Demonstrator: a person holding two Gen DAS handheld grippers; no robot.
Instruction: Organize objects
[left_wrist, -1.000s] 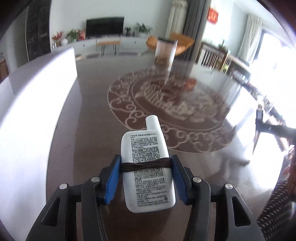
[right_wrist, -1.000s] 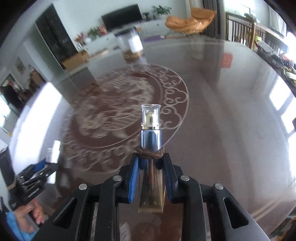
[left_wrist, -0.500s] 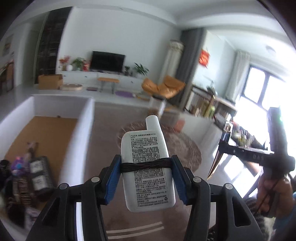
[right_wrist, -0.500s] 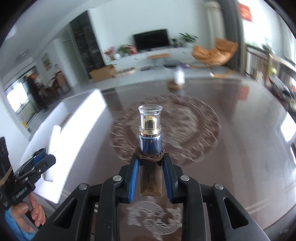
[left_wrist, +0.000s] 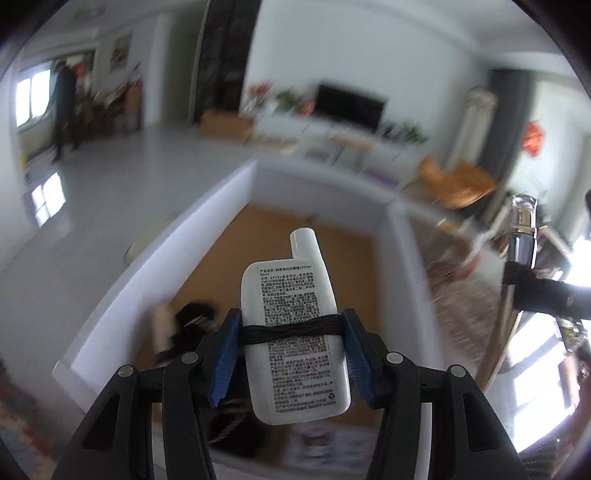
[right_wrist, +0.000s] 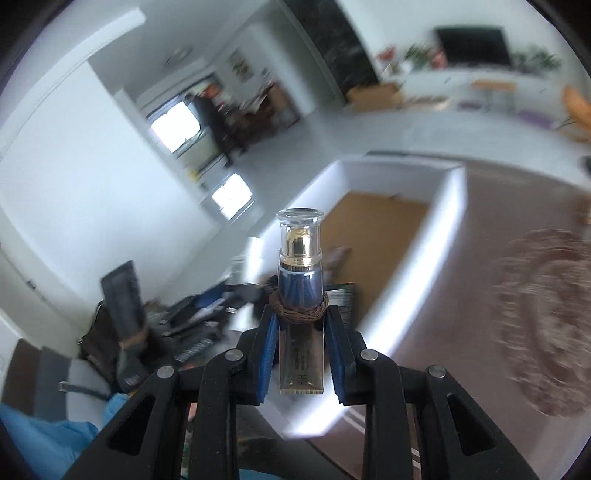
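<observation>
We see a flat white bottle (left_wrist: 295, 339) with an offset white cap and black small print, upright between blue pads, a dark band wound round its middle; it is above the white-walled box (left_wrist: 397, 236) with a tan floor. We also see a slim blue and gold tube (right_wrist: 300, 295) with a clear cap over a gold top, upright, a brown band round it.

Stuff inside the white box (left_wrist: 400, 236) is just a dark blurry heap (left_wrist: 184, 332), can't tell what; the patterned desk (right_wrist: 546, 332) is smeared too.
</observation>
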